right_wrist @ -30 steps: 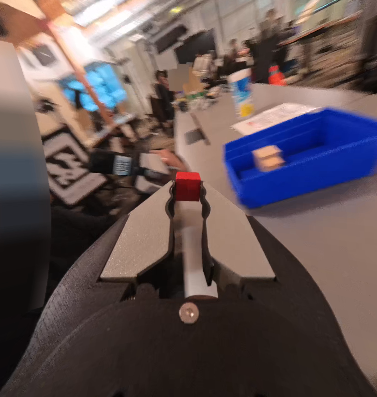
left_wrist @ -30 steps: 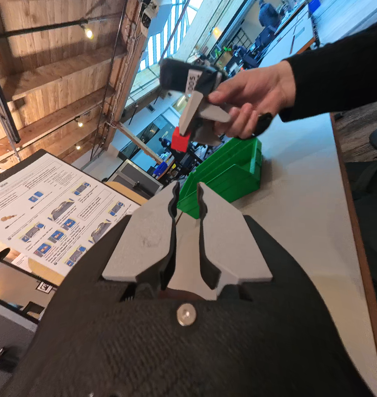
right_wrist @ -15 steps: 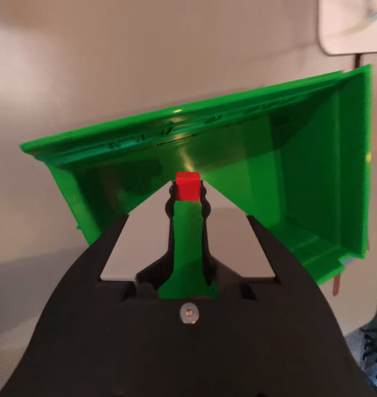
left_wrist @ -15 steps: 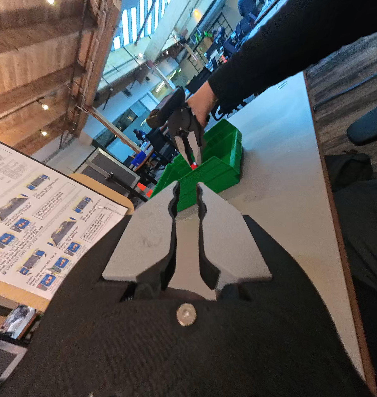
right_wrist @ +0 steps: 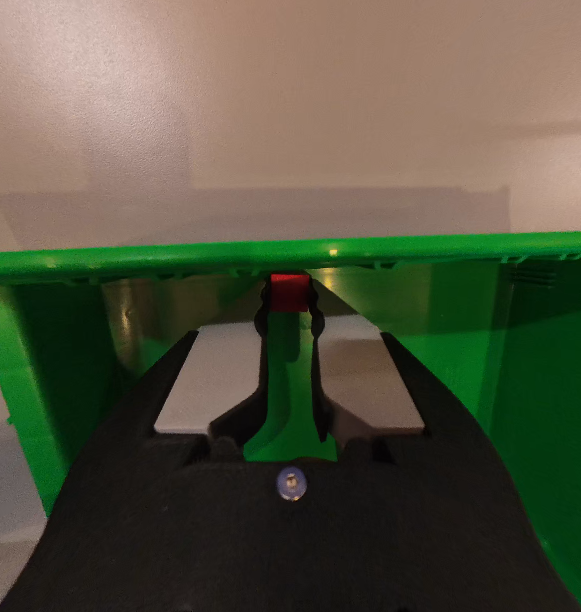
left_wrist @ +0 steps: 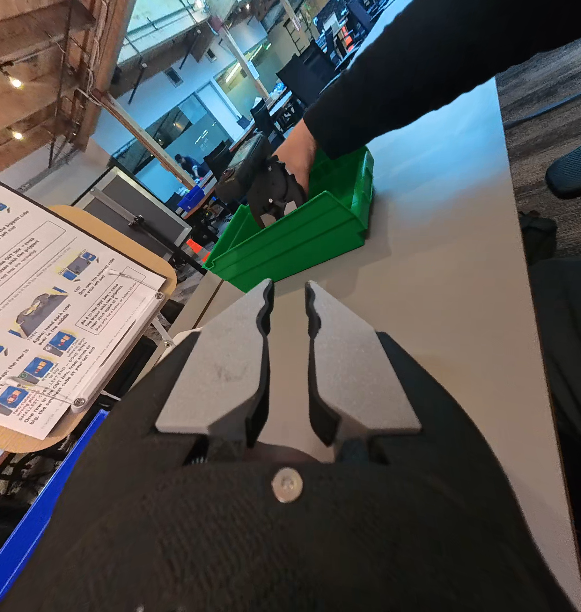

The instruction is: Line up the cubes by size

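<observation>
My right jaws, clenched on the red cube (right_wrist: 289,292) low inside the green bin (right_wrist: 531,381), should release only once it rests flat.

- The left gripper (left_wrist: 288,291), with flat grey fingers (left_wrist: 226,361) on a black textured body, is held low and tilted, its jaws parted by a narrow gap with nothing between them.
- The right gripper (right_wrist: 289,291), of the same grey-and-black build, points steeply downward, its fingertips closed against a small red cube (right_wrist: 289,293).
- In the left wrist view the right gripper (left_wrist: 269,212) is gripped by a hand (left_wrist: 297,159) reaching from a black sleeve (left_wrist: 415,76), arm extended.
</observation>
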Motion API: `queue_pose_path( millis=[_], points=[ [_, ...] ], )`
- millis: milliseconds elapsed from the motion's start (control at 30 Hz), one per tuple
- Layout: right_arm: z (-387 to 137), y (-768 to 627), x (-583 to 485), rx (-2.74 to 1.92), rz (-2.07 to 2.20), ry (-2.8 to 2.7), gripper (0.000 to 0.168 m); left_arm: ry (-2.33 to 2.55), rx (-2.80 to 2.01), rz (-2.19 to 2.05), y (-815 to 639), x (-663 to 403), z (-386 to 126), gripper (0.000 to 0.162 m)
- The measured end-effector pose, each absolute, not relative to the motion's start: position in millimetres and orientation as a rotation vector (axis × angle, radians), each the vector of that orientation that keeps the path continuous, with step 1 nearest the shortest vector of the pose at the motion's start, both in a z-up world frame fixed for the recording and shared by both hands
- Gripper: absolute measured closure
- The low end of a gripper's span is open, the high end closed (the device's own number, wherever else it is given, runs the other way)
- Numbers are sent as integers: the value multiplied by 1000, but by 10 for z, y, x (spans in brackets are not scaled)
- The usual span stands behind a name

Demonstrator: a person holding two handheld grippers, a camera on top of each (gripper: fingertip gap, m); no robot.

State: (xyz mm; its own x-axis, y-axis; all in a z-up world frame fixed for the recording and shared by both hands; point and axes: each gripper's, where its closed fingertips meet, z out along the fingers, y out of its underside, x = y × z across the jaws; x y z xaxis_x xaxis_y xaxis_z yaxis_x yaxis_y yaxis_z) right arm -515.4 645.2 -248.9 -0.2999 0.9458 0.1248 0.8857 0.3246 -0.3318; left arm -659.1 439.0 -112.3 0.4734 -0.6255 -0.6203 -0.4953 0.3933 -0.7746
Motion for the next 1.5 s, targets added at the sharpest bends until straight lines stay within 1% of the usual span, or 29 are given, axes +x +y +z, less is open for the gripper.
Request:
queue_pose_path(
  millis=[33, 100, 133, 267, 333, 400, 467, 567, 633, 700, 733, 800, 900, 967, 1000, 1067, 1100, 1133, 1200, 1333, 1500],
  points=[
    [-2485, 6468, -5155, -1645, 278, -2288, 146, 1158, -1242, -115, 4391, -6589, -1132, 146],
    [-2469, 6522, -5113, -1692, 227, -2255, 130, 1164, -1251, -115, 4397, -6591, -1159, 145],
    [-2450, 6513, -5068, -1725, 223, -2250, 126, 1169, -1254, -111, 4398, -6595, -1172, 144],
    [-2208, 6516, -4927, -1783, 236, -2102, 121, 1200, -1269, -128, 4341, -6622, -1212, 143],
    [-2019, 6442, -4885, -1789, 306, -1989, 115, 1215, -1288, -125, 4317, -6665, -1238, 143],
    [-1826, 6273, -4869, -1771, 407, -1877, 114, 1194, -1337, -74, 4368, -6782, -1243, 140],
    [-1679, 6054, -4846, -1746, 478, -1773, 109, 1102, -1418, 6, 4502, -6996, -1199, 140],
    [-1550, 5730, -4831, -1736, 541, -1558, 93, 950, -1495, -4, 4551, -7246, -1091, 141],
    [-1560, 5513, -4854, -1742, 559, -1447, 90, 806, -1543, -73, 4542, -7357, -1038, 144],
    [-1611, 5456, -4866, -1753, 480, -1305, 84, 623, -1637, -98, 4601, -7535, -1122, 143],
    [-1641, 5478, -4861, -1774, 428, -1216, 85, 556, -1687, -59, 4634, -7656, -1218, 141],
    [-1717, 5524, -4864, -1832, 369, -1049, 85, 408, -1750, 80, 4701, -7938, -1356, 132],
    [-1832, 5614, -4898, -1916, 319, -874, 86, 324, -1788, 161, 4729, -8020, -1491, 109],
    [-1909, 5684, -4936, -1966, 278, -798, 86, 319, -1831, 213, 4786, -8014, -1611, 106],
    [-1946, 5700, -4975, -1988, 272, -778, 94, 311, -1858, 250, 4831, -8035, -1681, 106],
    [-1972, 5738, -5042, -1988, 256, -756, 138, 283, -1909, 302, 4930, -8097, -1811, 107],
    [-1968, 5738, -5100, -1983, 284, -732, 155, 253, -1920, 316, 4984, -8142, -1851, 117],
    [-1971, 5767, -5113, -1989, 271, -694, 156, 221, -1930, 312, 5034, -8177, -1888, 134],
    [-1954, 5797, -5086, -1996, 217, -649, 160, 168, -1956, 222, 5109, -8155, -1955, 157],
    [-1955, 5929, -4900, -2001, 193, -449, 168, 80, -1966, 254, 5147, -8234, -1956, 160],
    [-1942, 6044, -4917, -2014, 253, -347, 168, -34, -1954, 175, 5145, -8266, -1931, 162]
  ],
)
